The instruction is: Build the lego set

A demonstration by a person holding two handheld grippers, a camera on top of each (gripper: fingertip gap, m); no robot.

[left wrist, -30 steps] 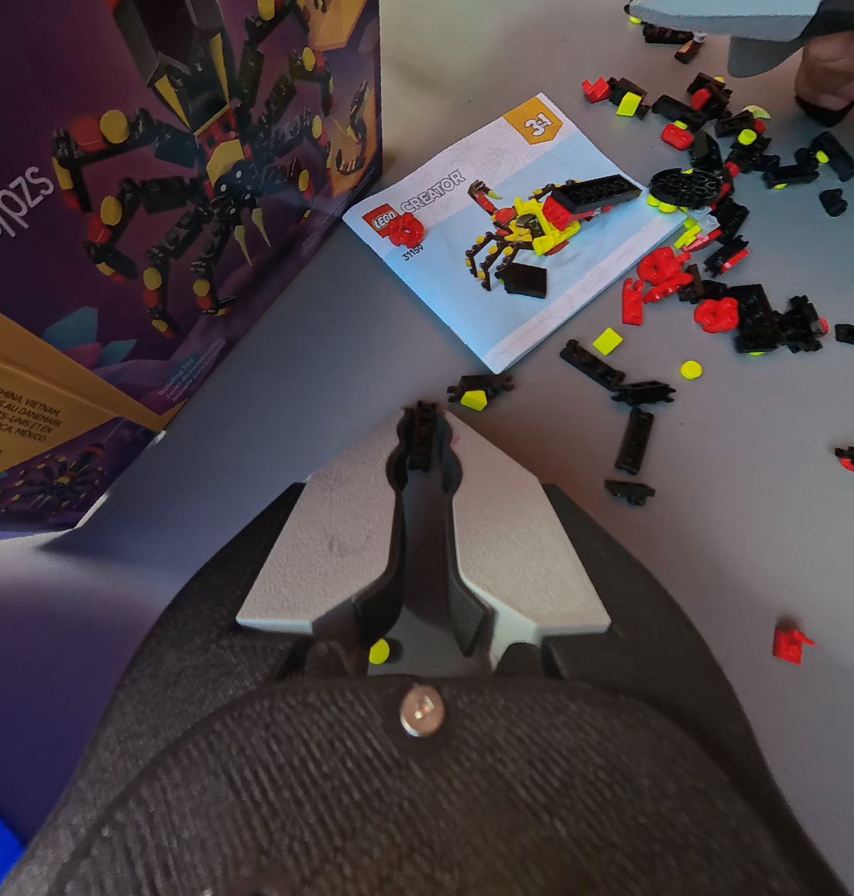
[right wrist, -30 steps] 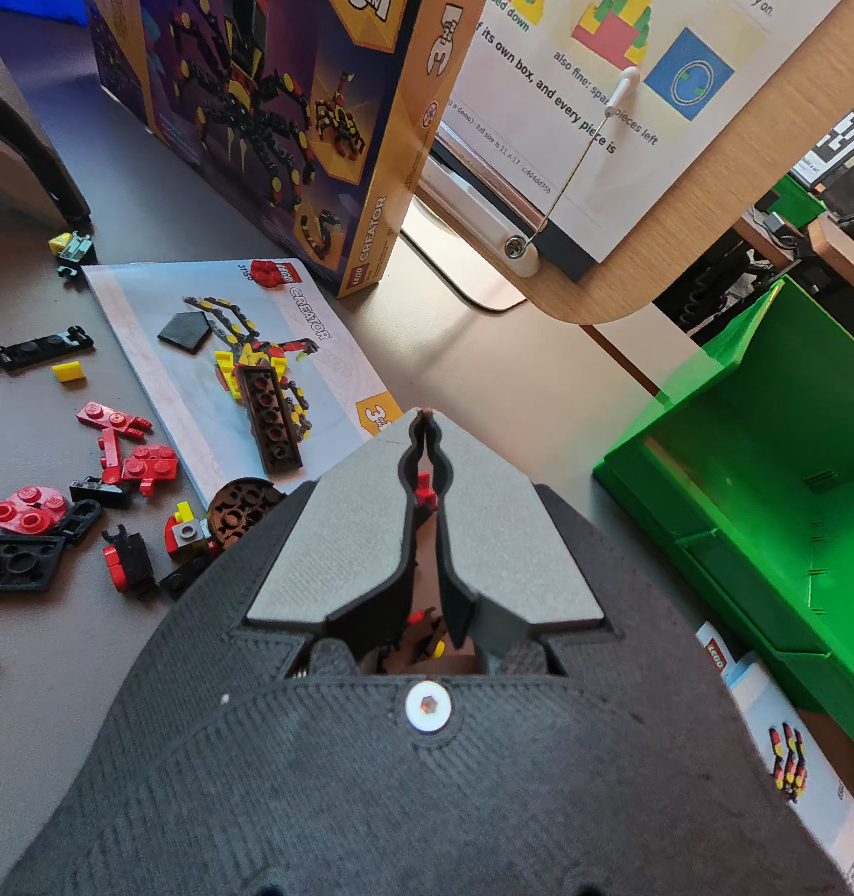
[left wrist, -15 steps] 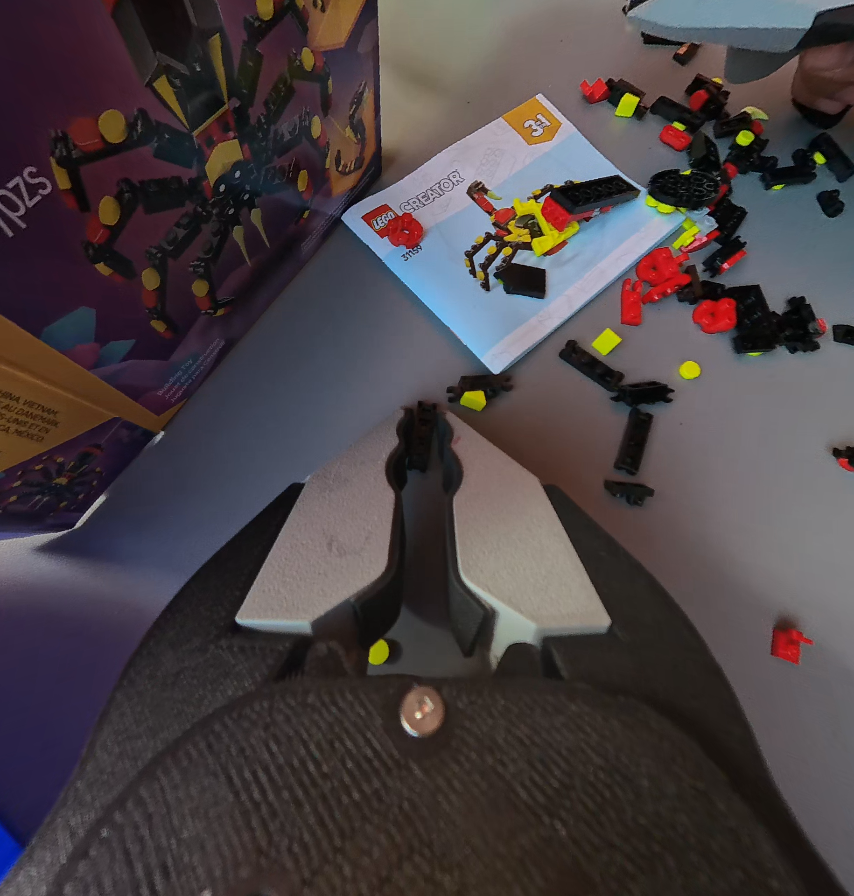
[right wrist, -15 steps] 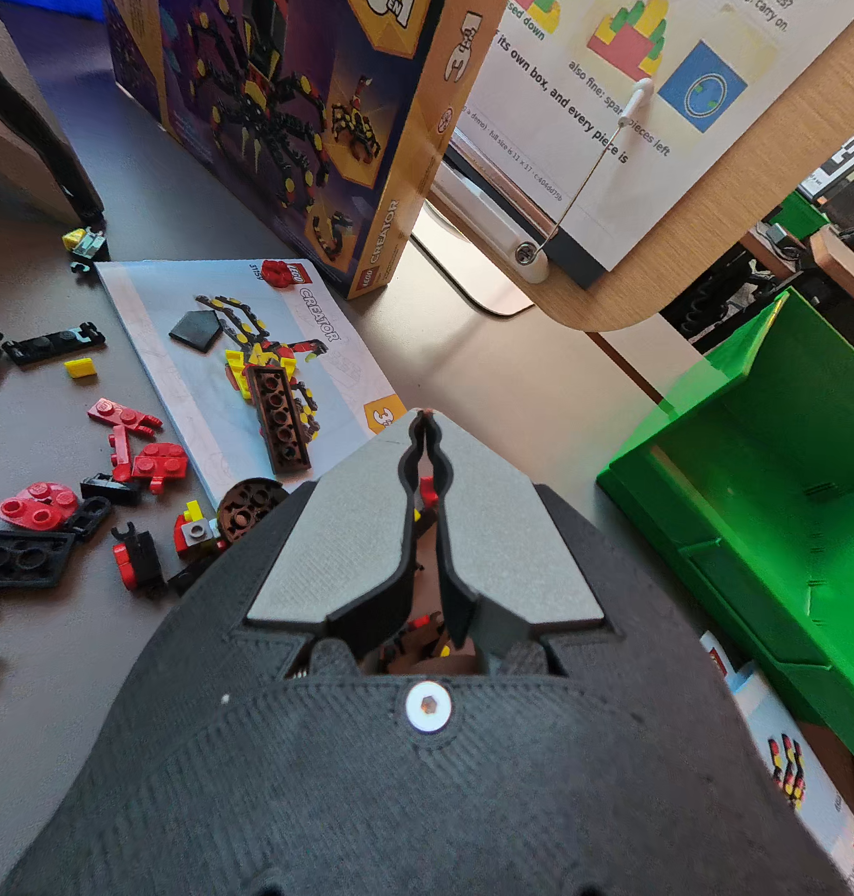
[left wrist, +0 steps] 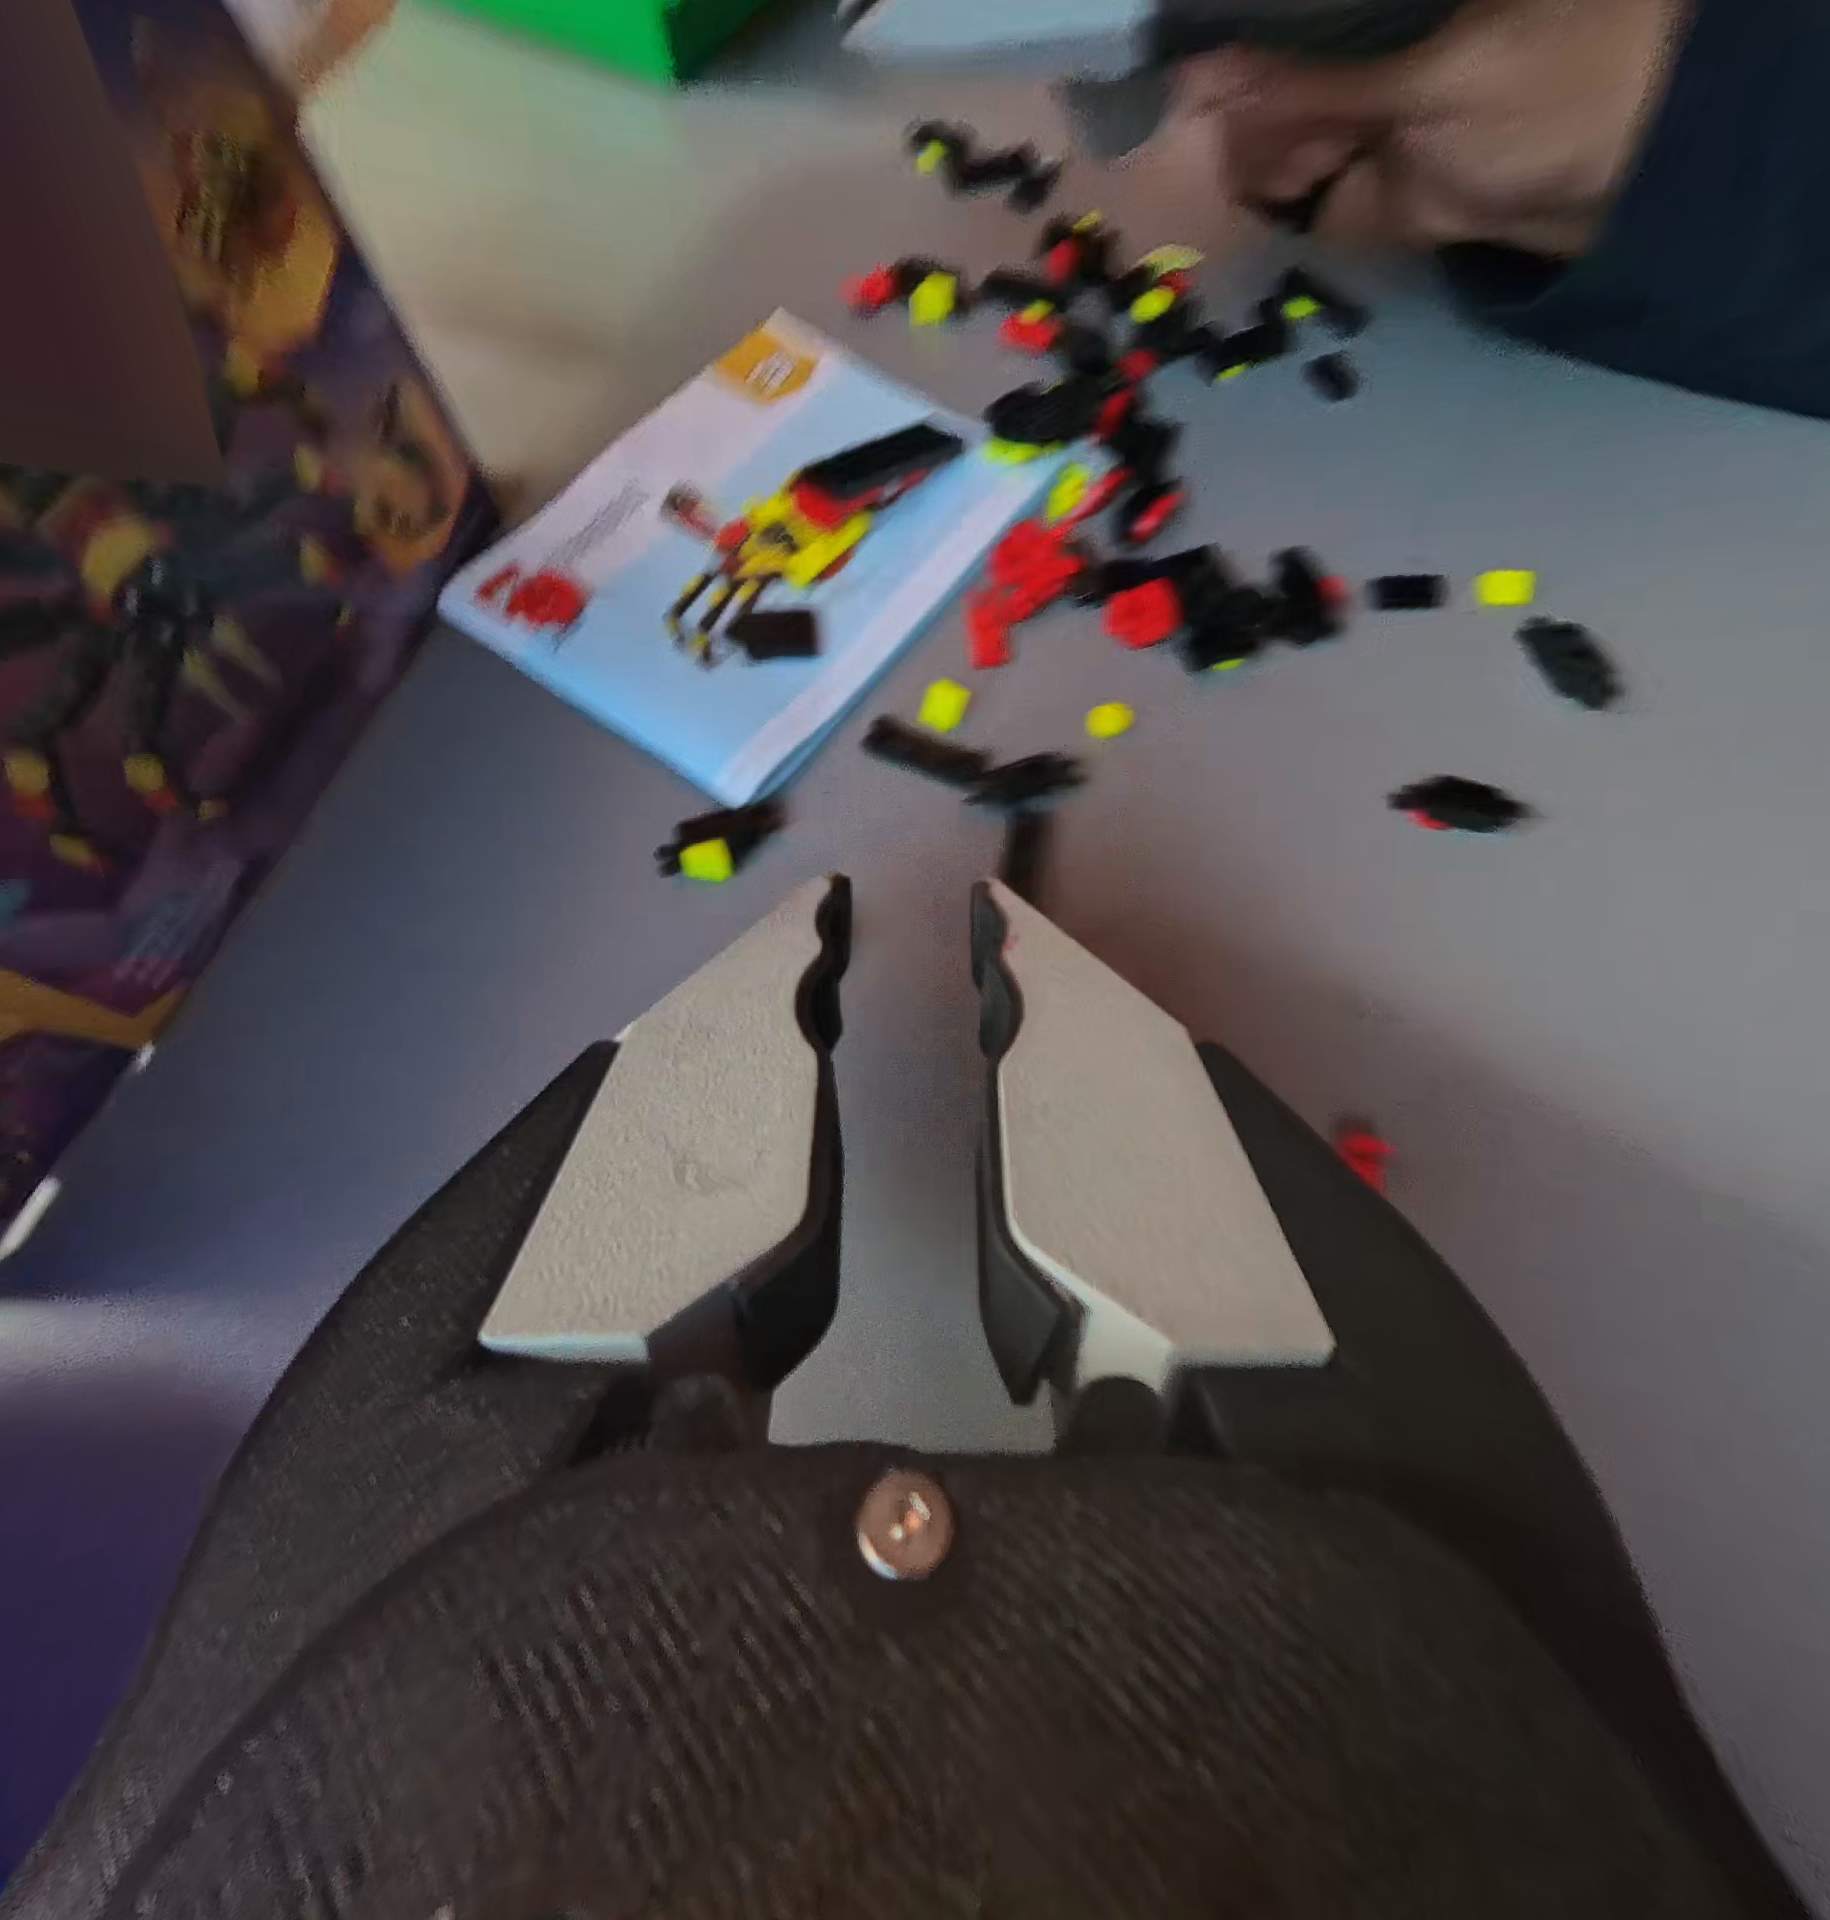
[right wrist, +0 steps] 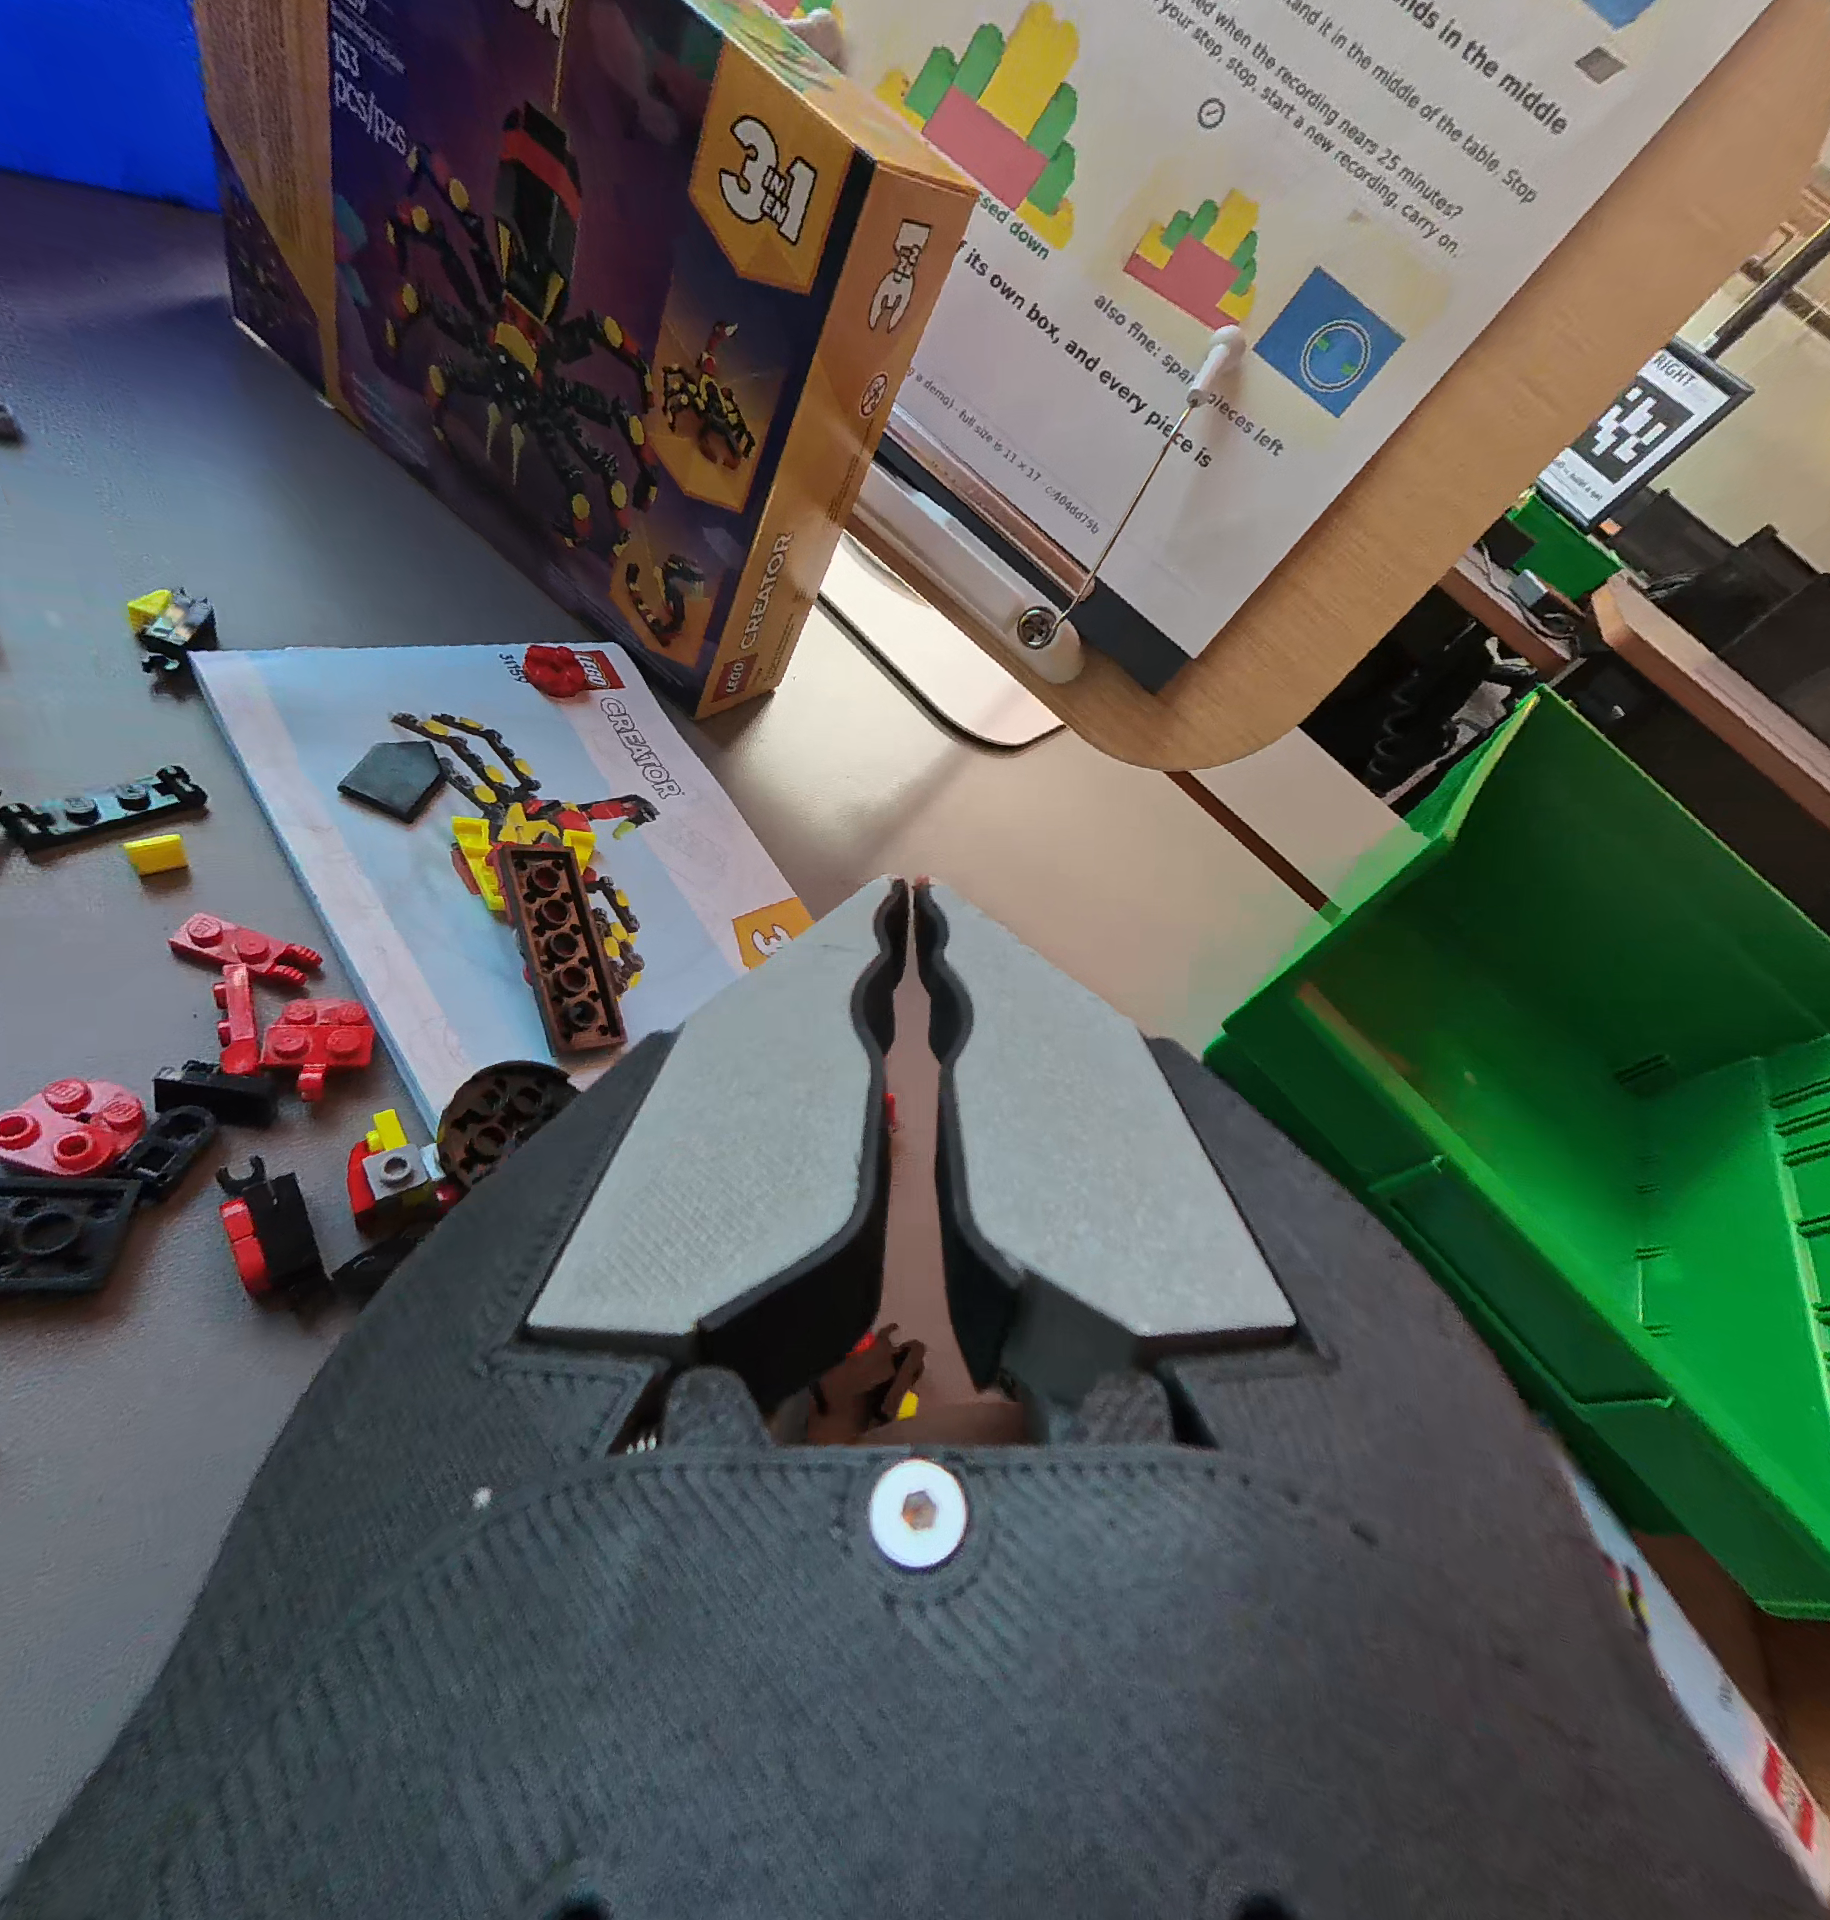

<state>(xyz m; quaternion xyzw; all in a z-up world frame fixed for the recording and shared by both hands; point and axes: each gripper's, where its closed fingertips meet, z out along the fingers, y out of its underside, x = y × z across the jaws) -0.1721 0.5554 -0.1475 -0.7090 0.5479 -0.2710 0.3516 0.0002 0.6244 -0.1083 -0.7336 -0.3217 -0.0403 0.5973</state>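
The left tool (left wrist: 903,896) hung with its jaws apart and nothing between them, over bare grey counter (left wrist: 1410,1039). The right tool (right wrist: 909,889) was pinched nearly closed, perhaps on something small and red at its tips. Loose lego pieces (right wrist: 267,1029) lay scattered beside the instruction booklet (right wrist: 423,831), with the lego box (right wrist: 578,343) standing just behind it.

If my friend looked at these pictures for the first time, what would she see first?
Probably the big purple and orange box with a spider on it, standing at the back of the grey table. Next, the bright green bin on the right, and the red, black and yellow lego pieces scattered left of the blue instruction booklet. Up close, the left gripper has its fingers apart, holding nothing.
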